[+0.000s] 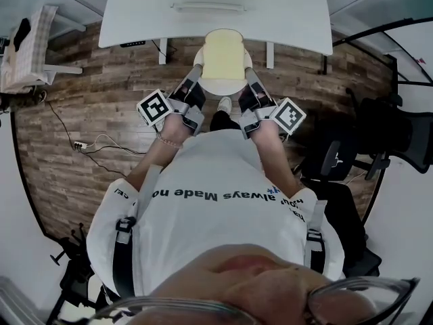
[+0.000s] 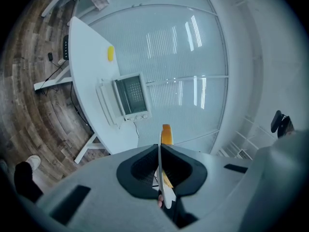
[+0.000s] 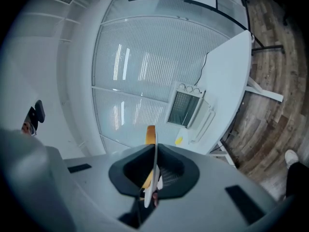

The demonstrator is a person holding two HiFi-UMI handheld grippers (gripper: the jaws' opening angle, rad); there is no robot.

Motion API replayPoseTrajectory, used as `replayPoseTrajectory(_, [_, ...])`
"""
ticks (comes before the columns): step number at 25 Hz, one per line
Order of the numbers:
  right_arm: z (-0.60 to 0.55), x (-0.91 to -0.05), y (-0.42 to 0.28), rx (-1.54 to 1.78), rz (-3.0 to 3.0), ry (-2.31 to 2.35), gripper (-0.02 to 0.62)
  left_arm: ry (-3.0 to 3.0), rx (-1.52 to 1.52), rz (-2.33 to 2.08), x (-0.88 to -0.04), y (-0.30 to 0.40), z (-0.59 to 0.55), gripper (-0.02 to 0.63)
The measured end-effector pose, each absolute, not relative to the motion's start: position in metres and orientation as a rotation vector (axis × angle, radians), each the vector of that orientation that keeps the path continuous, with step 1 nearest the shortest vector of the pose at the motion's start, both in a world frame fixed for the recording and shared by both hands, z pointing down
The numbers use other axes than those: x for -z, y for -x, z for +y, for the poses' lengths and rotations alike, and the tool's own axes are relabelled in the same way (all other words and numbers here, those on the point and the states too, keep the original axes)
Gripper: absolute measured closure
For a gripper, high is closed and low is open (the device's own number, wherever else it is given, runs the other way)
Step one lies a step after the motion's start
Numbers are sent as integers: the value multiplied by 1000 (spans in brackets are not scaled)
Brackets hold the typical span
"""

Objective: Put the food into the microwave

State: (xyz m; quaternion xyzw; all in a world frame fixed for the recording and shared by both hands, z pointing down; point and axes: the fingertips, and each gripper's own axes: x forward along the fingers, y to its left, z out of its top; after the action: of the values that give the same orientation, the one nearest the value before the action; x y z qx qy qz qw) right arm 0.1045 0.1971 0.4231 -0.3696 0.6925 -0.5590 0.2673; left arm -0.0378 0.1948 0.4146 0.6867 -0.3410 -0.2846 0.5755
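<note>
While you stand back from the table (image 1: 135,19), stage: carrying, with the food not yet at the microwave (image 2: 129,96).
Food: one pale slice of bread (image 1: 222,54) lies flat on a round white plate (image 1: 223,91). You hold it in the air over the wooden floor (image 1: 101,114), just in front of the table edge.
Left gripper (image 1: 193,80): its jaws are clamped on the plate's left rim. In the left gripper view the rim runs edge-on between the pads.
Right gripper (image 1: 249,80): its jaws are clamped on the plate's right rim, mirroring the other side.
Microwave: it sits on the table, well apart from the plate. Both gripper views face it. Its door appears to stand open, though the shape is small and you should confirm this as you close in.
Other: a small yellow object (image 2: 110,53) lies further along the table, clear of the route.
Done: the plate is lifted, looks level, and is held at two points.
Left to do: close the gap, slide the plate into the cavity, set it down, release both rims, and shut the door if the task requires it.
Progress estimate: roughly halfway.
</note>
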Motion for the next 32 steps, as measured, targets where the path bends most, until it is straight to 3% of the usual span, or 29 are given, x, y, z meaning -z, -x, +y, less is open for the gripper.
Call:
replayPoseTrajectory(15, [108, -431, -143, 1536, 1906, 977, 574, -1584, 697, -836, -423, -1, 111, 588])
replayPoseTrajectory(32, [18, -437, -113, 1524, 1915, 981, 574, -1573, 703, -833, -432, 29, 23, 588])
